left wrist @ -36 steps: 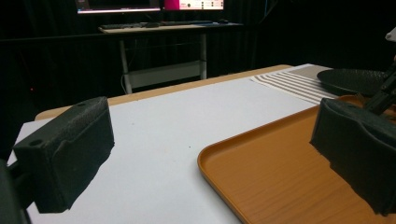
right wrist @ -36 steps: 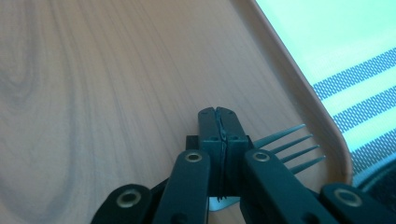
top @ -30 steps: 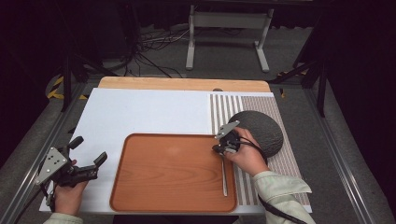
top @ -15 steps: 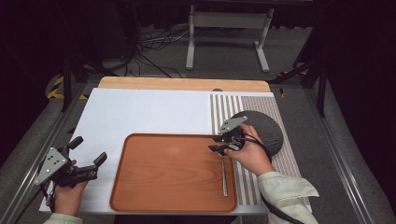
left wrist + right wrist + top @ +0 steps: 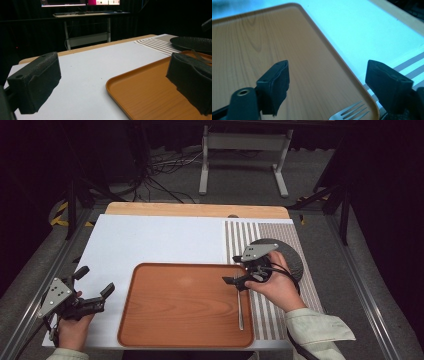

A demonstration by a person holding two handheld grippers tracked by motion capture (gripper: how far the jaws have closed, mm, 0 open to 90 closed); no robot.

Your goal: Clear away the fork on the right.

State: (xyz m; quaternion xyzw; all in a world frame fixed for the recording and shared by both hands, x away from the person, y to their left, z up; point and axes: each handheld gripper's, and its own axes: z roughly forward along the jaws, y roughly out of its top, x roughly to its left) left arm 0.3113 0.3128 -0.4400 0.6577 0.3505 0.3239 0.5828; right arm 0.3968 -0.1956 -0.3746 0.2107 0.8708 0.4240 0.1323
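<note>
From my end, a fair bit is cut off. In the right gripper view I only get the tines of the fork (image 5: 350, 112) poking in at the bottom edge, handle out of frame. In the high view the fork (image 5: 240, 302) lies along the right side of the tray (image 5: 185, 340), lower middle of the frame, its top end tucked under the right hand-held gripper (image 5: 235, 280), so I can't make out the tines there. The dark plate (image 5: 292, 257) at center right is half covered by that hand and its grey plate. In the left gripper view the plate (image 5: 192, 42) is just a dark sliver at the upper right, and the tray (image 5: 140, 97) runs off the bottom right corner.

Counts: 1 fork, 1 wooden tray, 1 dark plate, 1 striped placemat (image 5: 240, 240), 2 hand-held grippers.

The right hand-held gripper (image 5: 327, 82) has its jaws spread wide with nothing between them, hovering over the tray's right edge just above the fork's tine end; whether it touches the fork I can't tell. The left hand-held gripper (image 5: 95, 292) sits at the lower left of the high view over the white desk (image 5: 150, 240), well apart from the fork. In its own view the left hand-held gripper (image 5: 112, 82) is wide open too, 1 jaw over the desk, the other over the tray.
</note>
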